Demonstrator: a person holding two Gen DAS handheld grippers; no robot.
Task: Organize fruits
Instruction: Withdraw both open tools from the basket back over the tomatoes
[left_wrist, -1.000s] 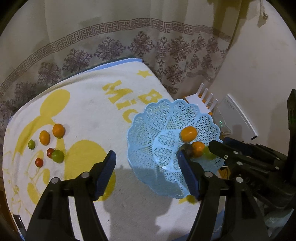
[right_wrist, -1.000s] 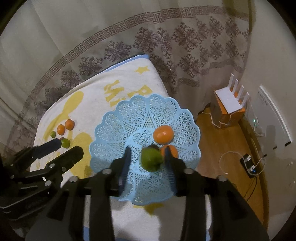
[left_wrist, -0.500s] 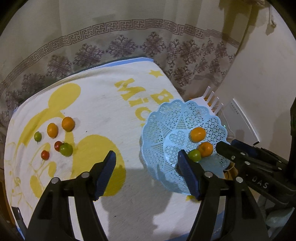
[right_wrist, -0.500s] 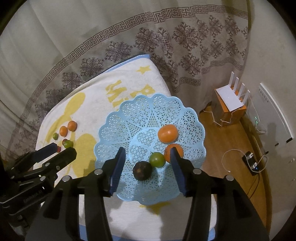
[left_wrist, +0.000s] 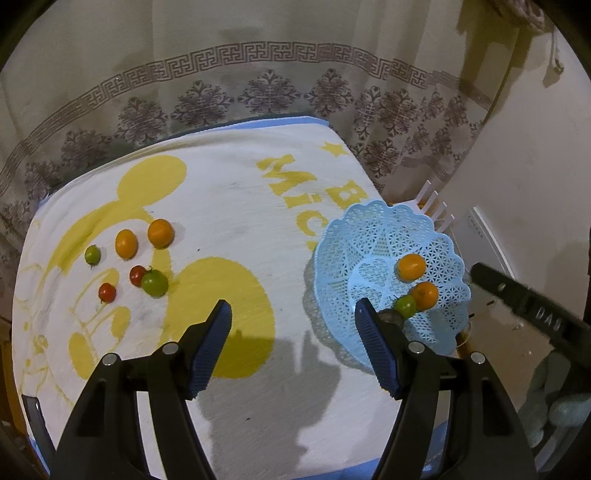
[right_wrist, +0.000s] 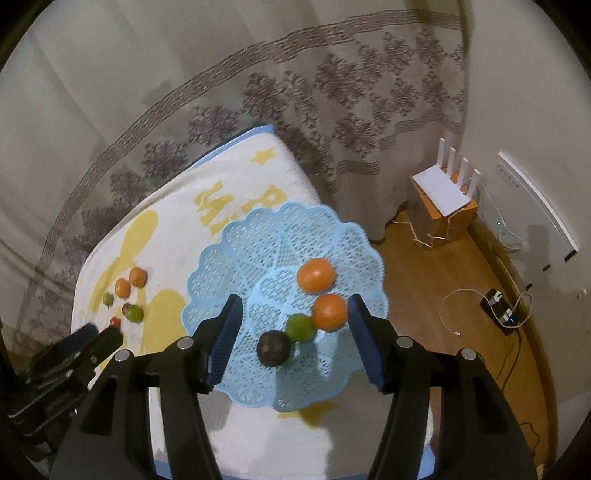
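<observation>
The right gripper (right_wrist: 293, 334) is tilting steeply down over the blue basket (right_wrist: 236, 254), and its jaws have just been opening: they are standing apart now, pressing on nothing. Between them, lying in the basket, are sitting a dark round fruit (right_wrist: 273, 348), a green fruit (right_wrist: 300, 327) touching it, and two oranges (right_wrist: 316, 275) beyond. All are round, so no long axis to call. The left gripper (left_wrist: 293, 347) is also angling down, jaws apart and empty, hovering over the yellow-printed towel (left_wrist: 229, 199) beside the basket. Well off to its left, six loose fruits (left_wrist: 153, 283) are clustering on the towel: orange, green and red.
</observation>
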